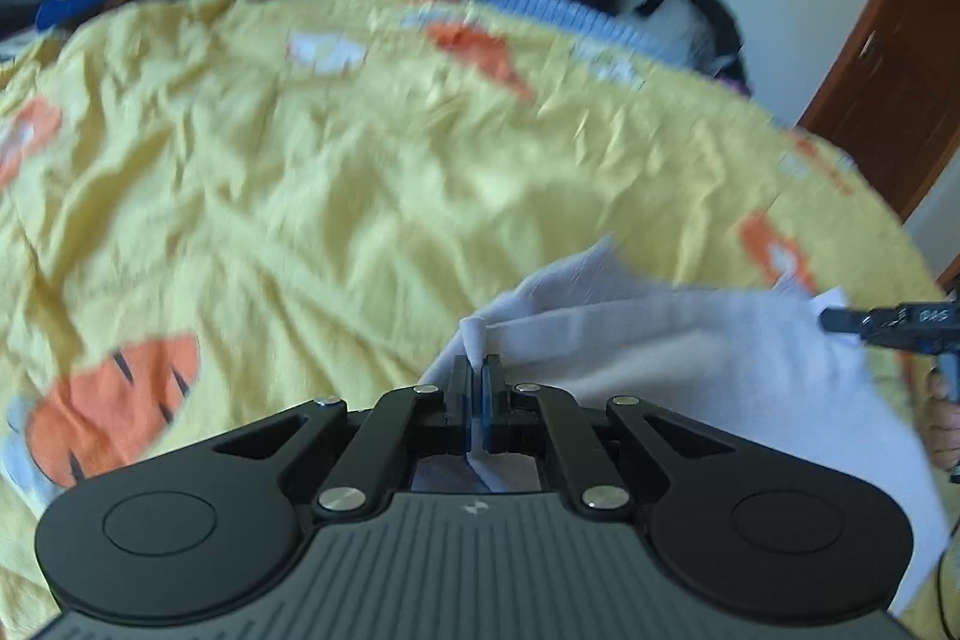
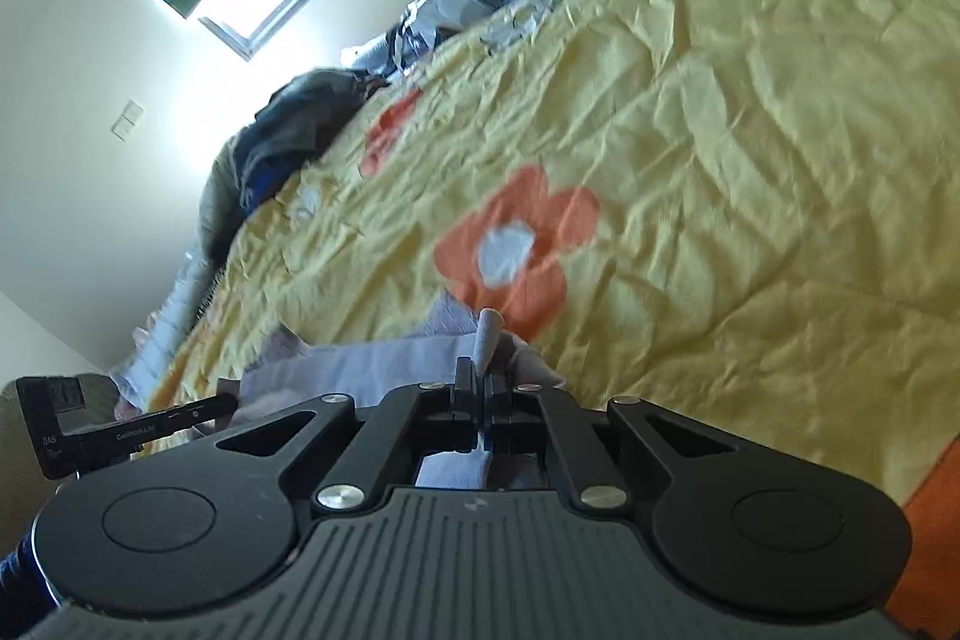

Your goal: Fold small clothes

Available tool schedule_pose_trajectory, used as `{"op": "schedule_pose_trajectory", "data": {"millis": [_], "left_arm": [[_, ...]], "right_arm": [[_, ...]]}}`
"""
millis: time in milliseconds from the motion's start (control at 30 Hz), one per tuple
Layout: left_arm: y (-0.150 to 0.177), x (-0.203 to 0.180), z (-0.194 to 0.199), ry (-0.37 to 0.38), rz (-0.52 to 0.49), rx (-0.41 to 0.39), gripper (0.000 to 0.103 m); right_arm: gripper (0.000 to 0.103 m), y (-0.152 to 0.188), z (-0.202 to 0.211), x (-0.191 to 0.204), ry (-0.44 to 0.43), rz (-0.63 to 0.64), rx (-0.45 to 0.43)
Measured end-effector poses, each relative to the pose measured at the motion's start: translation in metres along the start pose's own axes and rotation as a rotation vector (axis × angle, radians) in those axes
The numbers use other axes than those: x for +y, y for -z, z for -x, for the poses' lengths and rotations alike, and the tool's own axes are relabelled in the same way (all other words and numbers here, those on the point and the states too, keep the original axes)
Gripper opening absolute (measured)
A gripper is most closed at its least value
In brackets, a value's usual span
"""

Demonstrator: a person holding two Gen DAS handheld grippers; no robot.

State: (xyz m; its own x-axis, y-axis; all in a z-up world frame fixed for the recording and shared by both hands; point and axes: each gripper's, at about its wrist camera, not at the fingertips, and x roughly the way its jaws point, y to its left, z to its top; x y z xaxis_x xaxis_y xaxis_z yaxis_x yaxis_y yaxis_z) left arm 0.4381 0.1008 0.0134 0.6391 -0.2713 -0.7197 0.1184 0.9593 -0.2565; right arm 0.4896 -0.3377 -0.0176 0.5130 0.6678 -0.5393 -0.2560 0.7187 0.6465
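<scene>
Left gripper [image 1: 478,367] angled down, jaws clamped on a white garment [image 1: 690,358] corner; cloth spread rightward from it over the yellow bedspread [image 1: 300,172]. Right gripper [image 2: 480,370] rolled sideways, tilted down, pinching the garment's other corner.

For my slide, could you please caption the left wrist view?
Left gripper pinches a white cloth above the yellow flowered bedspread.

Right tongs [image 2: 478,370] pinched tight on a bit of white cloth [image 2: 384,370], over the yellow flowery bedspread [image 2: 720,160].
</scene>
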Motion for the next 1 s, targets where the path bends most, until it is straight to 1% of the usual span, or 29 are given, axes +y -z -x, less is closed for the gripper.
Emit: {"op": "schedule_pose_trajectory", "data": {"millis": [100,167,200,267,300,333,367,400,467,533,567,600,633,667,700,733,767,833,900,933,1000], "left_arm": [[-0.001,-0.002,0.005,0.005,-0.016,-0.008,0.003],[-0.003,-0.004,0.017,-0.016,-0.041,-0.028,0.003],[-0.003,-0.005,0.026,-0.017,-0.053,-0.041,0.003],[-0.002,-0.011,0.047,-0.045,-0.085,-0.079,0.003],[0.000,-0.019,0.060,-0.073,-0.113,-0.112,0.003],[0.004,-0.027,0.070,-0.084,-0.133,-0.140,0.003],[0.009,-0.037,0.078,-0.085,-0.145,-0.164,0.003],[0.015,-0.048,0.082,-0.078,-0.159,-0.173,0.004],[0.031,-0.073,0.084,-0.094,-0.198,-0.185,0.004],[0.050,-0.100,0.079,-0.077,-0.271,-0.193,0.004],[0.059,-0.110,0.073,-0.069,-0.297,-0.181,0.004],[0.068,-0.117,0.064,-0.070,-0.324,-0.146,0.004],[0.074,-0.120,0.055,-0.077,-0.337,-0.113,0.004],[0.082,-0.119,0.045,-0.088,-0.331,-0.070,0.004],[0.087,-0.115,0.037,-0.096,-0.317,-0.034,0.004],[0.093,-0.111,0.040,-0.082,-0.305,-0.072,0.004],[0.095,-0.106,0.041,-0.070,-0.285,-0.076,0.004],[0.097,-0.099,0.042,-0.047,-0.227,-0.086,0.004],[0.098,-0.103,0.041,-0.058,-0.255,-0.094,0.004],[0.097,-0.105,0.043,-0.072,-0.265,-0.090,0.004],[0.096,-0.110,0.056,-0.115,-0.255,-0.104,0.005]], "right_arm": [[0.007,0.001,0.001,0.001,0.009,-0.015,-0.016],[0.016,0.001,0.006,0.005,0.037,-0.008,-0.020],[0.018,0.001,0.012,0.008,0.053,-0.004,-0.031],[0.035,0.003,0.035,0.018,0.074,0.011,-0.083],[0.038,0.006,0.049,0.026,0.089,0.028,-0.133],[0.039,0.010,0.060,0.034,0.083,0.044,-0.168],[0.039,0.016,0.066,0.042,0.064,0.041,-0.183],[0.039,0.023,0.069,0.050,0.037,0.025,-0.179],[0.039,0.041,0.064,0.065,-0.003,0.012,-0.143],[0.039,0.058,0.053,0.075,-0.046,-0.001,-0.095],[0.039,0.064,0.047,0.078,-0.057,-0.008,-0.077],[0.040,0.069,0.042,0.079,-0.057,-0.011,-0.065],[0.044,0.073,0.036,0.079,-0.039,-0.016,-0.049],[0.042,0.077,0.031,0.075,-0.010,-0.035,-0.033],[0.038,0.079,0.026,0.068,0.017,-0.060,-0.020],[0.027,0.084,0.027,0.060,0.012,-0.086,-0.031],[0.013,0.086,0.028,0.053,0.008,-0.111,-0.041],[0.002,0.091,0.029,0.042,0.026,-0.158,-0.043],[0.002,0.092,0.027,0.042,0.028,-0.149,-0.050],[0.003,0.092,0.027,0.045,0.043,-0.143,-0.047],[0.016,0.091,0.034,0.057,0.081,-0.134,-0.058]]}}
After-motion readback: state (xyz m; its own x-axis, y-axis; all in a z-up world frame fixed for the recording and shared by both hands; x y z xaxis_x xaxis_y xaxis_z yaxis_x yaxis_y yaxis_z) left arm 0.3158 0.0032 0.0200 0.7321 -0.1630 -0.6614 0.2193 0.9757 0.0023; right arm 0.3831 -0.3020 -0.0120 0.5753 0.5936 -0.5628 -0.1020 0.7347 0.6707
